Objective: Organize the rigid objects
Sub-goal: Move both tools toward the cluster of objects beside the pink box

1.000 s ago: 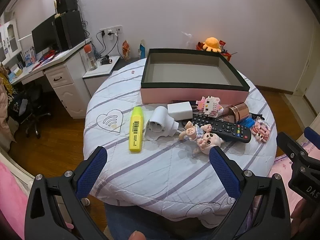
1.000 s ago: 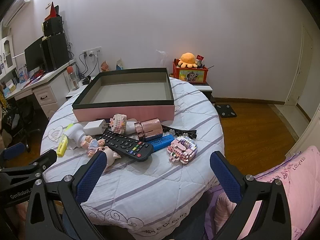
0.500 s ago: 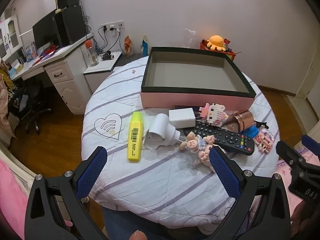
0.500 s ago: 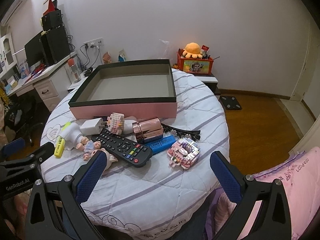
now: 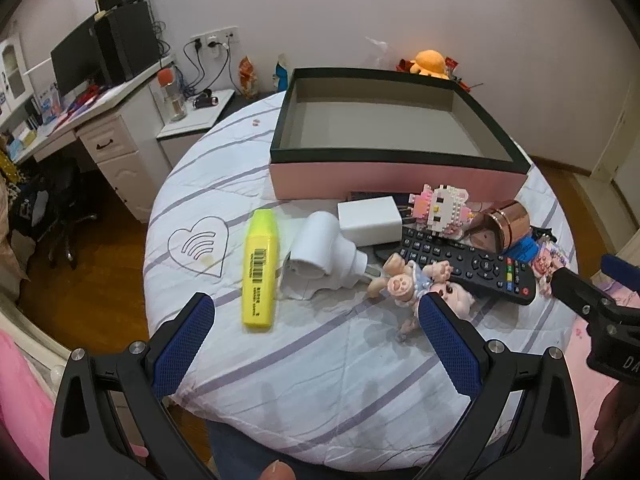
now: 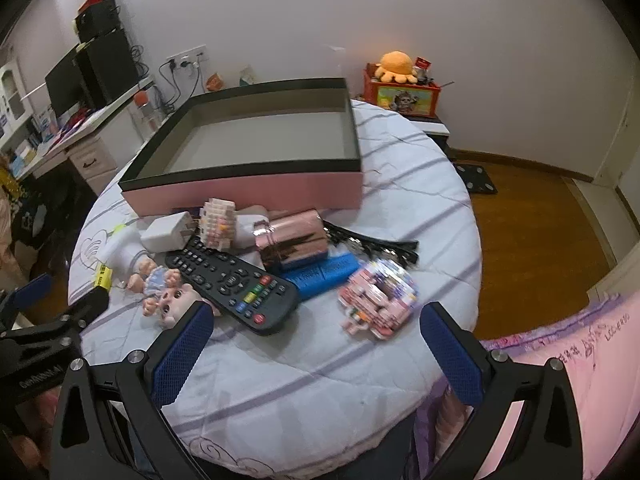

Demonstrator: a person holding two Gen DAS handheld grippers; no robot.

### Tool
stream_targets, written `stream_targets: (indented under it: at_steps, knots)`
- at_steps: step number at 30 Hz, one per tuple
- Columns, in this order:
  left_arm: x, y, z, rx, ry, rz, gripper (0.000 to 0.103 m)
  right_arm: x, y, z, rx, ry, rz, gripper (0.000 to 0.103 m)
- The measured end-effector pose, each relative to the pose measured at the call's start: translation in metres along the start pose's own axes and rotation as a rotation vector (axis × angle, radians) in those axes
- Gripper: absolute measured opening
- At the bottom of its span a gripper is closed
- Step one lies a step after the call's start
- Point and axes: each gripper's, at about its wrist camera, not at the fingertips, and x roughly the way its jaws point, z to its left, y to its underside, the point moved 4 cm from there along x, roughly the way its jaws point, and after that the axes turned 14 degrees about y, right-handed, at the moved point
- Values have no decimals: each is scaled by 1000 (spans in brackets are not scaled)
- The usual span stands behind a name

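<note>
- Left gripper: blue textured pads spread wide, nothing between them, hovering above the near edge of the table.
- Right gripper: jaws likewise released and empty, over the table's near right side.
- Box: rectangular, pink matte walls, dark rim, grey bare floor; sits at the far side of the table.
- Just in front of the box, a cluster: yellow highlighter, blocky plastic; white charger, smooth cube; black remote, rubber buttons; glossy rose-gold cylinder on its side; vinyl doll.
- Table: round, quilted white cloth with lilac stripes.
- Room: wood floor, white desk on the left, plain wall.
</note>
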Motion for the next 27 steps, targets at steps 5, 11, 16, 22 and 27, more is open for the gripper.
stream_targets:
  at_steps: [5,11,16,22,27]
  knots:
    - [-7,-6,1,-8,4,-16,103,-3,-3,1,3,10,3,103]
    - [-25,-7,-3,-20,-26,-41,103,-27,-6,5,5,-13,-44,103]
    - [-51,-6,-6,-66,-100,-84,103,-39,-14,11,-23,-75,-78,103]
    - [-102,-17,-12,-99,-119,-227,103,-85,-32,6,-56,-69,-205,103]
    - [-125,-18,-5,-102,-76,-289,103,-109,-31,10,-56,-31,-249,103]
